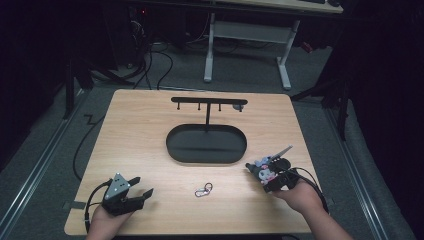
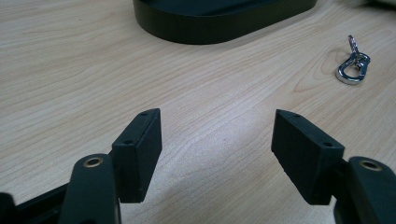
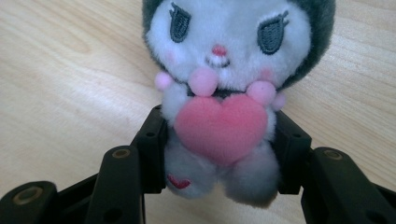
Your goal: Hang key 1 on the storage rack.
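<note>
On the wooden table, just right of the black oval-based hook stand, the right claw pinches a plush doll by its lower body, while the left claw, spread and empty, rests well left of the stand near a silver keyring clasp.

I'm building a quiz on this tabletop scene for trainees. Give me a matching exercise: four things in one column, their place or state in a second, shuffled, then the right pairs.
Things:
1. plush toy
2. key clasp
3. black stand
4. left gripper

Places or states:
A. stands at the middle of the table, oval base with a hook bar above
B. jaws open, nothing between them
C. lies loose on the wood between the two grippers
D. sits between the jaws of the right gripper, which press its sides

Pairs: 1-D, 2-C, 3-A, 4-B
</note>
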### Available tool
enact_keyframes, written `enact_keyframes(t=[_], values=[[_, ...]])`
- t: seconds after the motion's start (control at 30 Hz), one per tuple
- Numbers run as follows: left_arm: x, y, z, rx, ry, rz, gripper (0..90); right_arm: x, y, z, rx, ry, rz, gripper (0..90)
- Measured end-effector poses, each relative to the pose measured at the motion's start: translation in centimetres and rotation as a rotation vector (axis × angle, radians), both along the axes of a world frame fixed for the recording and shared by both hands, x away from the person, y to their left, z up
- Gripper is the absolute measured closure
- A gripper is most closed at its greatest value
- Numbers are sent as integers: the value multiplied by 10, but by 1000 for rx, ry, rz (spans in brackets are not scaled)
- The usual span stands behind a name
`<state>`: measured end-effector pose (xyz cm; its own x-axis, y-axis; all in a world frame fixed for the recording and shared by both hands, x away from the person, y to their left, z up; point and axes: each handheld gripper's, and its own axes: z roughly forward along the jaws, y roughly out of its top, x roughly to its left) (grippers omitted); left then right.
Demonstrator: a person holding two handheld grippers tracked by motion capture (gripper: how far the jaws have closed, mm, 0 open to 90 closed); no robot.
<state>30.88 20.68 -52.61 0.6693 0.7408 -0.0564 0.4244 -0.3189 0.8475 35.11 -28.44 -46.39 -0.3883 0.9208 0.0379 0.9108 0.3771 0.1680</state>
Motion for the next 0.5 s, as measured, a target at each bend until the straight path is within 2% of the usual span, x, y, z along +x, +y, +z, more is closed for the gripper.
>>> enact_keyframes(t=[0.27, 0.5], values=[[0, 0, 0, 2, 0, -3, 340, -2, 5, 16, 6, -8, 35, 497], [0, 0, -1, 2, 2, -4, 340, -1, 14, 29, 31, -12, 58, 497]])
